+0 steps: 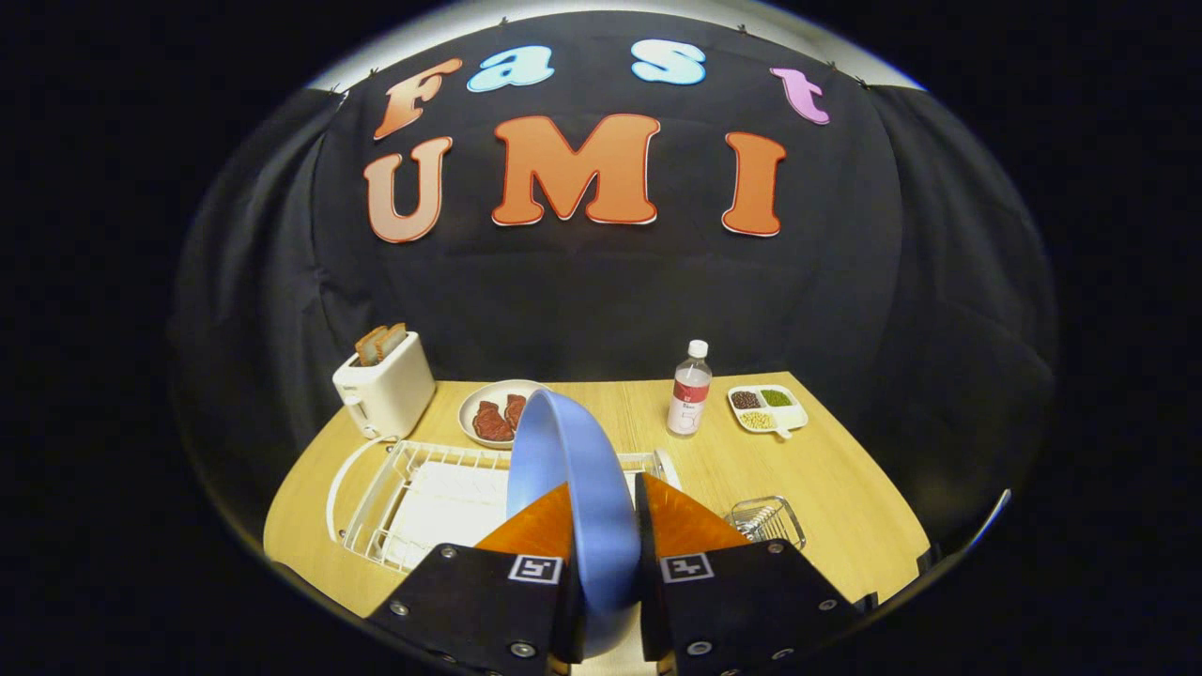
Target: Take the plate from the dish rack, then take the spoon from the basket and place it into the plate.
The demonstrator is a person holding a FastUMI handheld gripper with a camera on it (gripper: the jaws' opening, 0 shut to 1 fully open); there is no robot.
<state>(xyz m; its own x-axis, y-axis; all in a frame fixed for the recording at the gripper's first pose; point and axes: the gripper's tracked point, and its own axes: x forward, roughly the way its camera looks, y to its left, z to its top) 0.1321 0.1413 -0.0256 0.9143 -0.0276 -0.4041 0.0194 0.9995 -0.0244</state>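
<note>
A blue plate stands on edge between my fingers, and my gripper is shut on its rim, holding it above the white wire dish rack. The rack lies on the wooden table just ahead and to the left of the fingers, with nothing standing in the part I can see. A small wire basket sits on the table right of the fingers. Metal shows inside it, but I cannot make out a spoon.
A white toaster with two bread slices stands beyond the rack. A white plate with red meat pieces, a clear bottle and a divided dish of beans line the table's far side.
</note>
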